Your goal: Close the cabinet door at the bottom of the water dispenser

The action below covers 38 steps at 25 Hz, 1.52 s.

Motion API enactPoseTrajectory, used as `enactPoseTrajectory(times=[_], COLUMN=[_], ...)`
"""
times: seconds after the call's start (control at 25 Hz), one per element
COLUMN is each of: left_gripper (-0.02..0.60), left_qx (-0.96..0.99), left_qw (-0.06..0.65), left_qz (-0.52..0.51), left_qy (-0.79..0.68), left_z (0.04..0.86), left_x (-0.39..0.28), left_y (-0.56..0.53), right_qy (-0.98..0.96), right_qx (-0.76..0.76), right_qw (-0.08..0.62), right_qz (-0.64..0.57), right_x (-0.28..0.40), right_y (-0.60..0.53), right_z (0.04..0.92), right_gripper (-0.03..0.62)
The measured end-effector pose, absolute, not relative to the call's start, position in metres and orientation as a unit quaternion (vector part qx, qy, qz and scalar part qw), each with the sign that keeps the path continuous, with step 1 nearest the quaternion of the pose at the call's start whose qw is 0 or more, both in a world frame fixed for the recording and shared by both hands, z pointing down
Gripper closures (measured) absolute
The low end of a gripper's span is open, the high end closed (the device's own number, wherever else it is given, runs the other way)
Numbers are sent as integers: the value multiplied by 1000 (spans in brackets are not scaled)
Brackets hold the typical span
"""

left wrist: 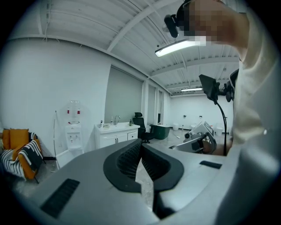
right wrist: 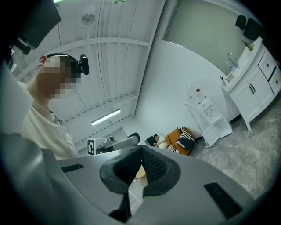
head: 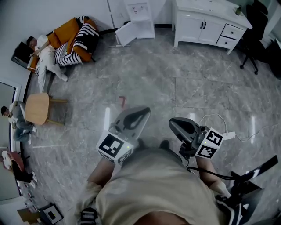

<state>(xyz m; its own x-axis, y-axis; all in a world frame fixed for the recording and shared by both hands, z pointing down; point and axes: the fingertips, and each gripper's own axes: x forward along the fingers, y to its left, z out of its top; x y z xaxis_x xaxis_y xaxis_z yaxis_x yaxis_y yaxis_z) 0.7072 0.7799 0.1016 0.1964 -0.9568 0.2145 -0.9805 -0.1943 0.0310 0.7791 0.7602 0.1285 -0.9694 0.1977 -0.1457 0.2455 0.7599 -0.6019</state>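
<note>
Dispenser point(head: 139, 13) stands at the far wall, well apart from both grippers, its bottom door point(head: 130, 33) swung open to the left. Grey floor point(head: 153, 74) lies between it and the person. Left gripper point(head: 142, 110) and right gripper point(head: 175, 124) are held close to the body, each with jaws together and nothing between them. White cabinet point(head: 206, 22) stands just right of the dispenser, with an office chair point(head: 254, 35) beyond. Sofa point(head: 70, 37) sits to its left, with a wooden stool point(head: 37, 108) nearer. A cable point(head: 219, 118) trails on the floor by the right gripper
</note>
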Motion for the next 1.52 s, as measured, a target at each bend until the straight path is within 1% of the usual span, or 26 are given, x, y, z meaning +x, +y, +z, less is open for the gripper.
enactPoseTrajectory(times=[0.32, 0.56, 0.64, 0.76, 1.08, 1.28, 1.52], left_gripper=[586, 586, 586, 586, 586, 586, 586], left_qx=[759, 771, 775, 780, 772, 761, 760], left_qw=[65, 51, 39, 37, 50, 59, 110], left_qz=[75, 54, 59, 47, 2, -14, -100], left_qy=[-644, -633, -627, -622, -634, -646, -633], left_z=[100, 97, 94, 89, 85, 86, 90], left_x=[689, 649, 631, 597, 488, 433, 393], left_y=[767, 757, 757, 760, 787, 803, 829], right_qy=[933, 947, 951, 957, 970, 968, 965], right_qx=[137, 94, 79, 73, 90, 95, 106], right_qw=[39, 21, 28, 38, 1, -19, -38], right_qz=[-332, -306, -298, -278, -225, -230, -235], right_x=[761, 730, 717, 687, 573, 514, 473], right_y=[749, 730, 721, 722, 763, 777, 799], right_z=[127, 124, 115, 102, 95, 97, 102], right_gripper=[579, 579, 579, 579, 579, 579, 579])
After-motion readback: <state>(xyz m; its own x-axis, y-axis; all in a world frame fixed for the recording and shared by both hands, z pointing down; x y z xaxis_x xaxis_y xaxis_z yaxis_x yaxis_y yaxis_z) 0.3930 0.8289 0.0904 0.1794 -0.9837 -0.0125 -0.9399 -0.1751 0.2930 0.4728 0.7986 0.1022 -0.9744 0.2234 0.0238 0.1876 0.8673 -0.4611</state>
